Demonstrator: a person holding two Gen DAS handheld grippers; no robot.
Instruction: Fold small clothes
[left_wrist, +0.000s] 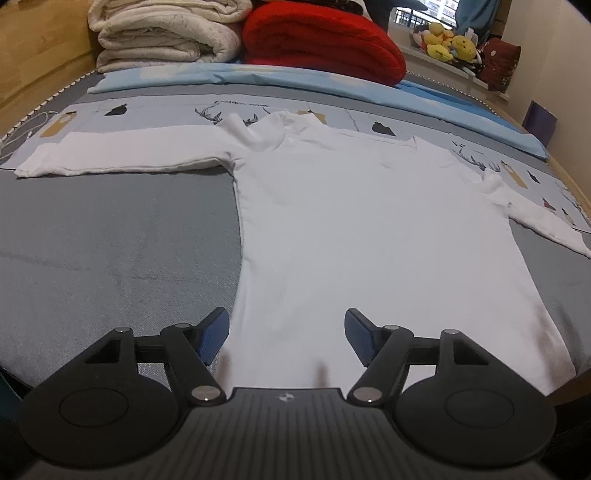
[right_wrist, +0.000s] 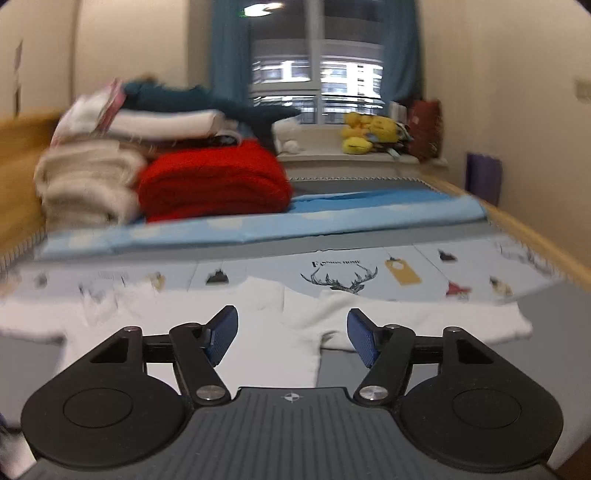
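Across the grey bed (left_wrist: 110, 240) in the left wrist view, we see a white long-sleeved shirt (left_wrist: 351, 229) lying flat, its hem near us and its collar at the far end. One sleeve stretches out to the left, the other runs off to the right. Our left gripper (left_wrist: 286, 338) hovers over the near hem with its blue pads (left_wrist: 216, 336) spread wide apart, holding nothing. Beyond the shirt lie a patterned sheet (left_wrist: 147, 110), a folded red blanket (left_wrist: 321, 40) and a stack of cream blankets (left_wrist: 162, 33) to its left.

From the right wrist view, which is somewhat blurred, we look over the shirt (right_wrist: 269, 332) near its collar and right sleeve. Our right gripper (right_wrist: 291, 338) also has its fingers well apart and empty. Farther off we see the red blanket (right_wrist: 214, 181), yellow plush toys (right_wrist: 365, 133) on the sill and a window with blue curtains (right_wrist: 229, 51).
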